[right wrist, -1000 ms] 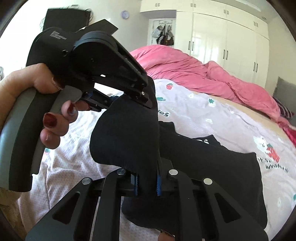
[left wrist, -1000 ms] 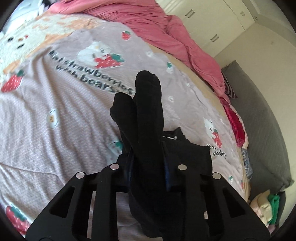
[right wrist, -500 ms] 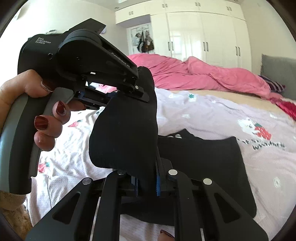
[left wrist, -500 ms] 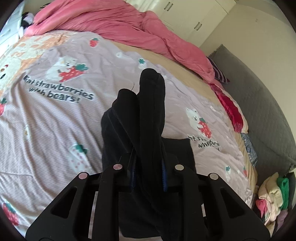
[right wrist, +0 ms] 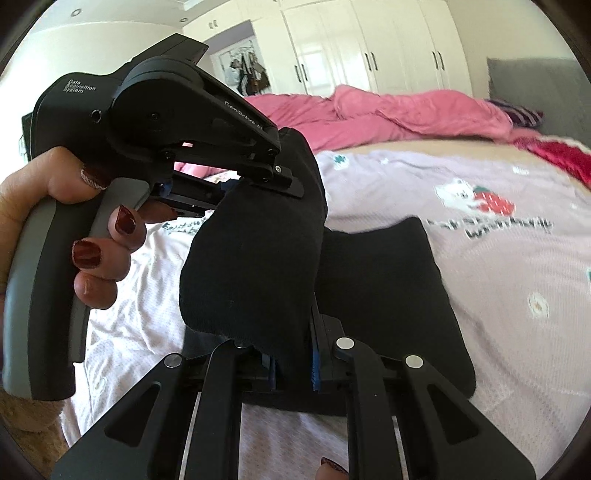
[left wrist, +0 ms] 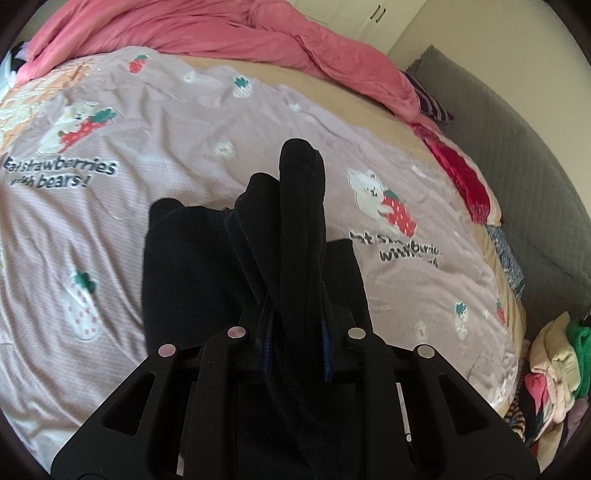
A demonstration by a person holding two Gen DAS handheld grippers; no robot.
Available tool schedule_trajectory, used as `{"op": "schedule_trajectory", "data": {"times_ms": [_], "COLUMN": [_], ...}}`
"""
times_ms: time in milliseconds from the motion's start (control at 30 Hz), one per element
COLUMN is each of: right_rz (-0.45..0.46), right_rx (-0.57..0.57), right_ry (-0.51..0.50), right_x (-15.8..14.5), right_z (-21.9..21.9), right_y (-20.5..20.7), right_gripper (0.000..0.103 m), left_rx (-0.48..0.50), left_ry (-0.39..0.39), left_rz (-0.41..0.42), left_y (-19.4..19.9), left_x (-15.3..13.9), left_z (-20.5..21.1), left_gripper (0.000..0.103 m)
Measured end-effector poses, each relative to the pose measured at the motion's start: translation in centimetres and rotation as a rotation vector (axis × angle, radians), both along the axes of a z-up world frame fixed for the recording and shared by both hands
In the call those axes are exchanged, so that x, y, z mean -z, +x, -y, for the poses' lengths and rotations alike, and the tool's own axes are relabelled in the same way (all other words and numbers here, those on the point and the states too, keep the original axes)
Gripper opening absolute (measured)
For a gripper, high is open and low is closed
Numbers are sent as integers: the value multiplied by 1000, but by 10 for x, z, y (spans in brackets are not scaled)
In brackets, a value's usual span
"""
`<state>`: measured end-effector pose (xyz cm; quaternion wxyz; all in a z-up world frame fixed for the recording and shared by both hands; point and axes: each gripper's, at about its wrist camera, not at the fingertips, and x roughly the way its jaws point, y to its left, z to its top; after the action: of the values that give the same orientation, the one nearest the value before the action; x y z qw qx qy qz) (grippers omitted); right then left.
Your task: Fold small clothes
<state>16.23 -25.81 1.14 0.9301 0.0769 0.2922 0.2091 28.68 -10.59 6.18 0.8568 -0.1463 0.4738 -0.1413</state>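
Note:
A small black garment (left wrist: 184, 266) lies partly on the strawberry-and-bear printed bed sheet (left wrist: 110, 129), with one edge lifted. My left gripper (left wrist: 297, 339) is shut on a bunched black fold that stands up between its jaws. My right gripper (right wrist: 293, 365) is shut on the same garment (right wrist: 388, 280), its lifted flap (right wrist: 251, 258) rising in front of the lens. The left gripper, held by a hand with red nails (right wrist: 85, 254), shows in the right wrist view, clamped on the flap's top edge close to my right gripper.
A pink duvet (left wrist: 229, 33) is bunched along the far side of the bed. A red cloth (left wrist: 461, 173) lies at the right edge beside a grey sofa (left wrist: 535, 166). A pile of coloured clothes (left wrist: 554, 362) sits at lower right. White wardrobes (right wrist: 369, 48) stand behind.
Both grippers have carried the held black edge across the bed towards the right. More of the garment now lies spread flat on the sheet under them. Both stay shut.

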Motion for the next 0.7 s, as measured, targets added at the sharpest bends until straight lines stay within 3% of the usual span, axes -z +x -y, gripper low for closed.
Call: {"op": "schedule_trajectory", "data": {"times_ms": [333, 500, 567, 633, 700], "right_rz": [-178, -225, -237, -253, -273], "right_rx": [39, 49, 50, 54, 61], "right_ry": [177, 243, 249, 254, 270], "right_x": [37, 44, 45, 47, 50], "right_z": [38, 49, 50, 53, 58], "right_y": [9, 10, 10, 10, 10], "right_gripper": [13, 14, 15, 18, 22], "left_rx": [51, 51, 64, 82, 87], "left_ry": [37, 24, 9, -46, -110], "left_rz": [-71, -69, -55, -40, -26], "left_y": [13, 16, 14, 12, 8], "left_x": [38, 47, 47, 44, 39], "left_z": [35, 42, 44, 42, 35], "left_gripper": [13, 22, 35, 46, 47]}}
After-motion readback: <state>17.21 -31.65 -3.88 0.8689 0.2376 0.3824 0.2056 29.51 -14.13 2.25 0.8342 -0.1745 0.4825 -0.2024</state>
